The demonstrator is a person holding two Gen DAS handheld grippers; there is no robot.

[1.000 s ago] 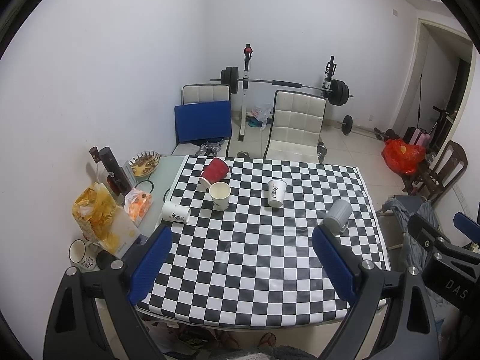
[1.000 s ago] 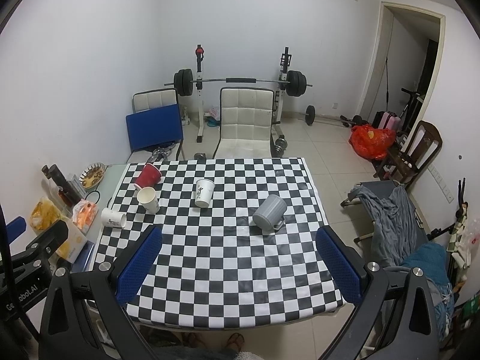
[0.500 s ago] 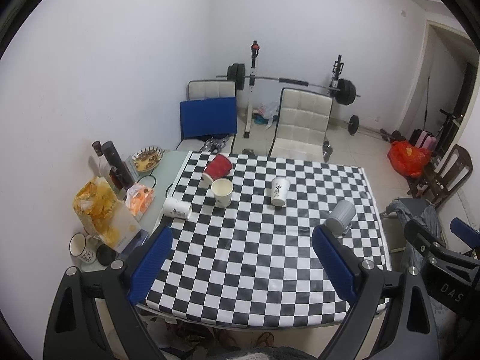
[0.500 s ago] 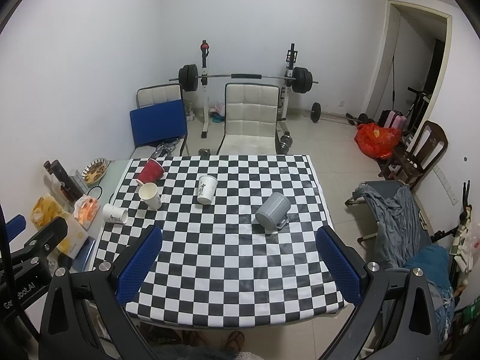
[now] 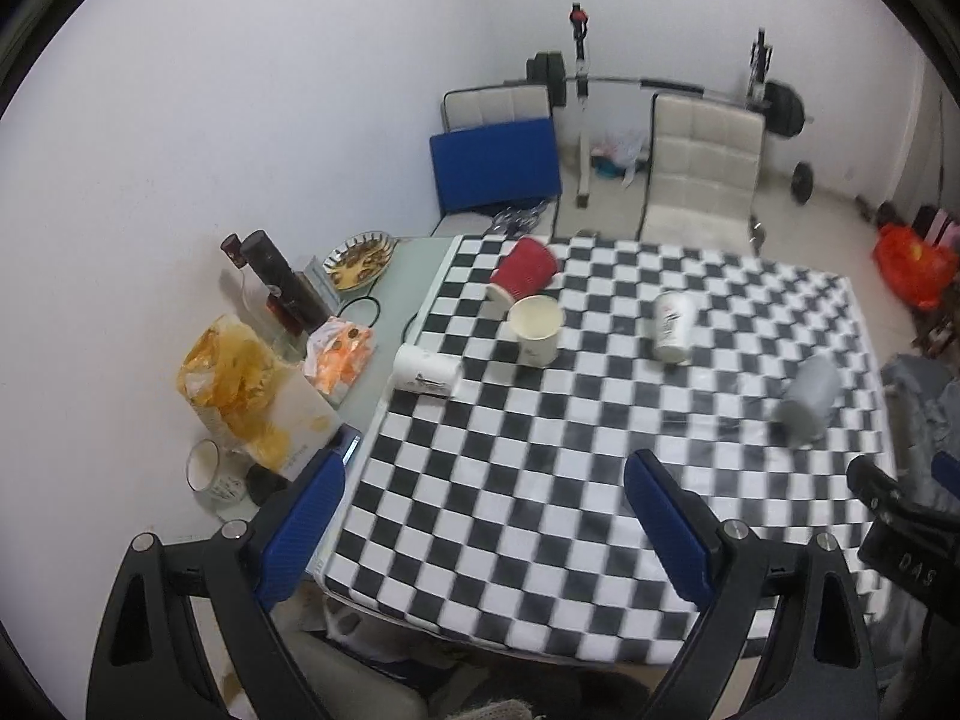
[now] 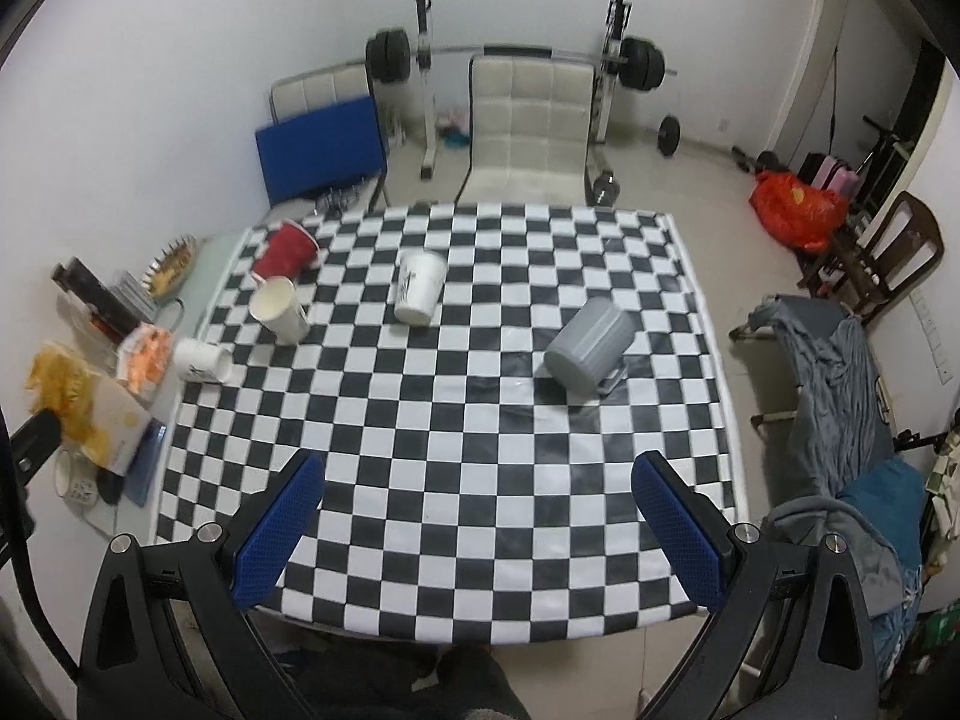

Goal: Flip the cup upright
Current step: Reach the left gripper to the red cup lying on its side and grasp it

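Both grippers, left [image 5: 483,513] and right [image 6: 480,516], are held spread wide and empty over the near edge of the checkered table [image 6: 456,480]; no cup has been reached. Toward the right edge a grey ribbed mug [image 6: 589,343] is seen tipped on its side (handle against the cloth). An approach, then a rim-up turn, appears to be required.

Glossy checkered tablecloth [image 6: 456,420] — ribbed matt grey mug [image 6: 591,343], paper cups [image 6: 420,295] — textured blue jaws.
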